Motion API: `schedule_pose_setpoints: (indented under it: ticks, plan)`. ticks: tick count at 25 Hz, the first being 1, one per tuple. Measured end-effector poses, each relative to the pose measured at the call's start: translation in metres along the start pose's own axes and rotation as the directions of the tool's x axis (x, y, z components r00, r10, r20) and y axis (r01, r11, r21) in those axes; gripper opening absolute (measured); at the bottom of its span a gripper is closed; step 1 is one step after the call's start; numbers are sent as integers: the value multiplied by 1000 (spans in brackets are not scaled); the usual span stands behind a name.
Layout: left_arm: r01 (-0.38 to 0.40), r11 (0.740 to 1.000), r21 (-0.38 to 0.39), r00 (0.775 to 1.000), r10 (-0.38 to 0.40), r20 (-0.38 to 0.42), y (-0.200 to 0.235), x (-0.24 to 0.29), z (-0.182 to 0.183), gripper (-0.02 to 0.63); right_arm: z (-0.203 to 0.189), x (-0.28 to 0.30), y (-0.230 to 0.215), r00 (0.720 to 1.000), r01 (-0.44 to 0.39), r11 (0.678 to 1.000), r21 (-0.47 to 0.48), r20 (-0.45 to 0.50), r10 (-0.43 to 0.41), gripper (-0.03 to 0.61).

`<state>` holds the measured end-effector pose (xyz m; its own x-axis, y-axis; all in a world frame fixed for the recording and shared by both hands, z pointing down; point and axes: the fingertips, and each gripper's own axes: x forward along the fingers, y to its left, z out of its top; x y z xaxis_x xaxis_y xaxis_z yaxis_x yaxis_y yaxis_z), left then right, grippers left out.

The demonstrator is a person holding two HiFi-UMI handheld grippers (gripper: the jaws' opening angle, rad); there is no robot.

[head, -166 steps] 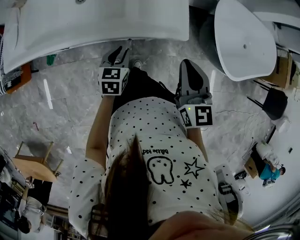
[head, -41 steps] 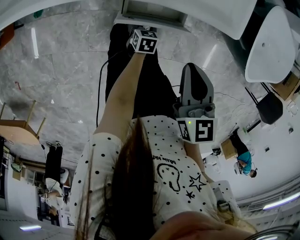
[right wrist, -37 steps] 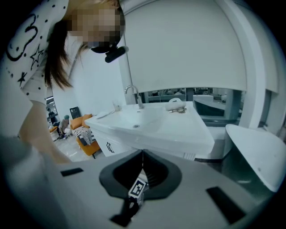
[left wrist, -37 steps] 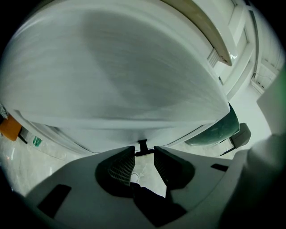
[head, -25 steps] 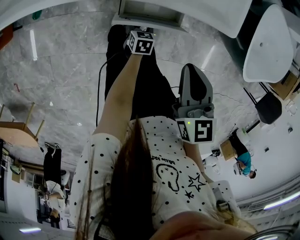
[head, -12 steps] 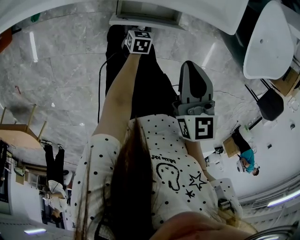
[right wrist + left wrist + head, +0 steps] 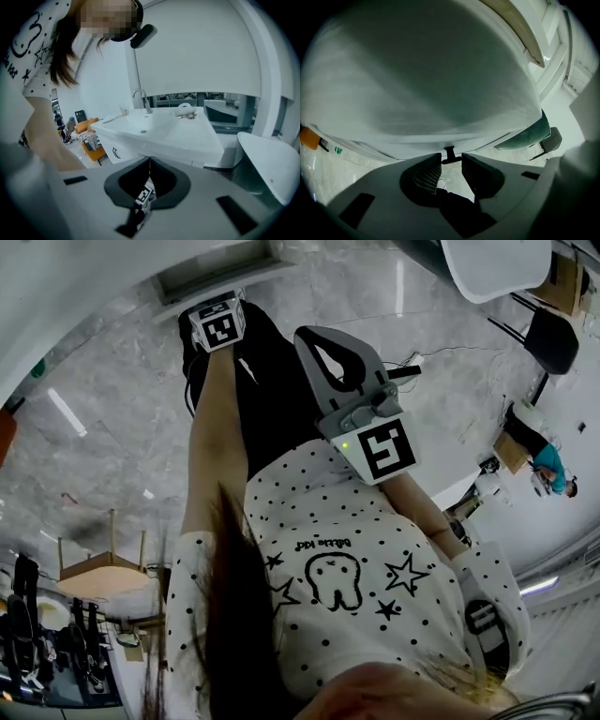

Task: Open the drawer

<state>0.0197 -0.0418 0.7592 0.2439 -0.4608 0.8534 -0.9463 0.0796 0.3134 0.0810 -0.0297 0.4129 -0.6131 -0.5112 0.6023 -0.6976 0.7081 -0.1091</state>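
The drawer's small black handle (image 7: pixel 450 153) sticks out from the lower edge of the white drawer front (image 7: pixel 422 103), which fills the left gripper view. My left gripper (image 7: pixel 451 161) has its two fingertips against the ends of the handle's bar, shut on it with the jaws fairly wide. In the head view my left arm is stretched out, and its marker cube (image 7: pixel 218 326) sits at the vanity's drawer (image 7: pixel 214 276). How far out the drawer stands I cannot tell. My right gripper (image 7: pixel 311 336) hangs near my chest, shut and empty, tips touching (image 7: pixel 149 161).
A grey marble floor (image 7: pixel 112 446) lies below. A white rounded table (image 7: pixel 497 259) and a dark chair (image 7: pixel 553 338) stand at the upper right, a wooden stool (image 7: pixel 94 563) at the left. The right gripper view shows a white vanity with a tap (image 7: pixel 140 99).
Since the earliest frame my left arm has stretched out to the drawer. Over the last second both grippers keep their places; only the head view has swung.
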Motion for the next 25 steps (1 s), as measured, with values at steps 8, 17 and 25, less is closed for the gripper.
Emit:
schedule_pose_setpoints:
  ticks: [8,17,25]
  plan:
    - [-6,1000,-18,1000,5,-16,-3,-3,0,138,13,6,4,999,-37,999,-18,8,37,12]
    - [-15,1000,-20,999,15,-29,-4,-2,1,138,12,18,14,995,-96,993,-63,-19,95,14]
    - [-27,1000,-11,999,27,-27,-3,-1,0,138,12,15,22,991,-130,980,-152,-10,130,12]
